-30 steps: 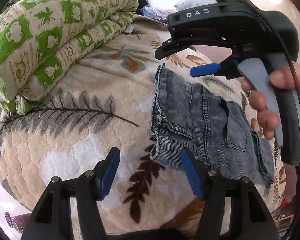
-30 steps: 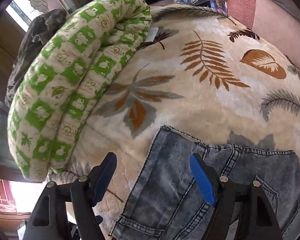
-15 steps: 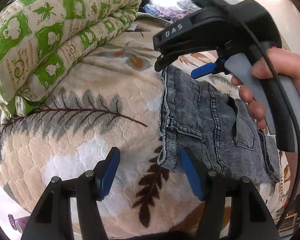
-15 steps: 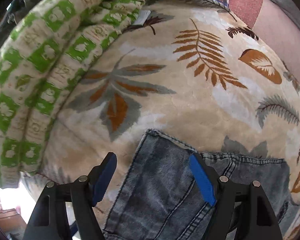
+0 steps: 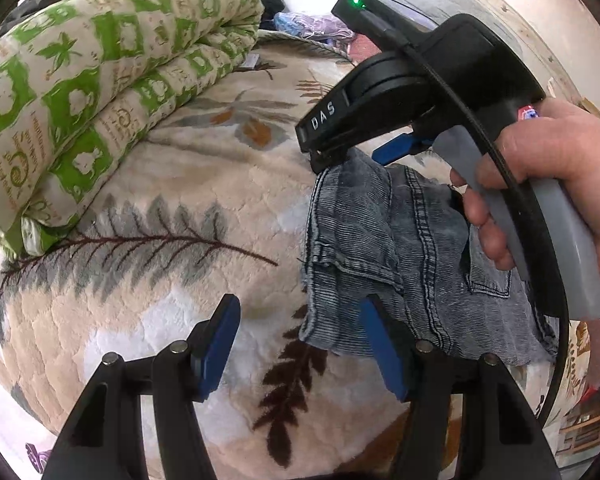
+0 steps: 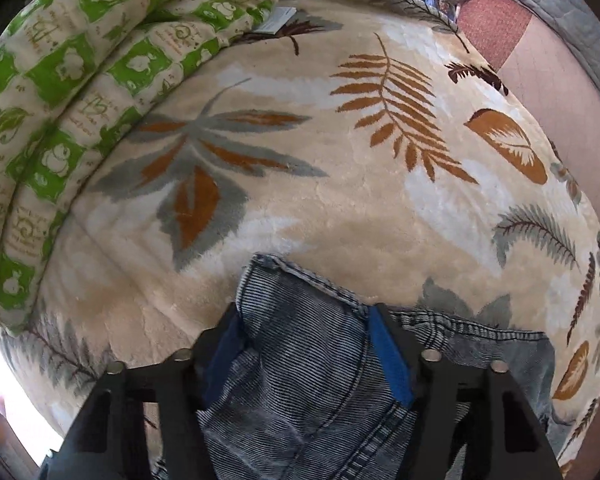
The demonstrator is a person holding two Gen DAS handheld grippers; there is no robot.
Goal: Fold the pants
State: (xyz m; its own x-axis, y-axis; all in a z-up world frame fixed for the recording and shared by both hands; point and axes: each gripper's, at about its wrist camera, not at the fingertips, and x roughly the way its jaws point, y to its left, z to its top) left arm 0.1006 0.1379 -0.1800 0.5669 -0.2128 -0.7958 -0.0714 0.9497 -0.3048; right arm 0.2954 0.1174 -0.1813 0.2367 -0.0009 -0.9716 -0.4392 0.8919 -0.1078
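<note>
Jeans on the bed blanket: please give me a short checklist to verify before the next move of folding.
1. Right gripper has denim between its pads: ok, a bunched corner of the jeans sits there while the jaws are closing.
2. Firm hold by right gripper: cannot tell.
3. Left gripper has fabric between its pads: not ok, open; only one pad overlaps the near edge.
4. Jeans lie flat: not ok, the far corner is raised and wrinkled.
5. Free blanket beside the jeans: ok.
6. Green quilt away from the jeans: ok.
</note>
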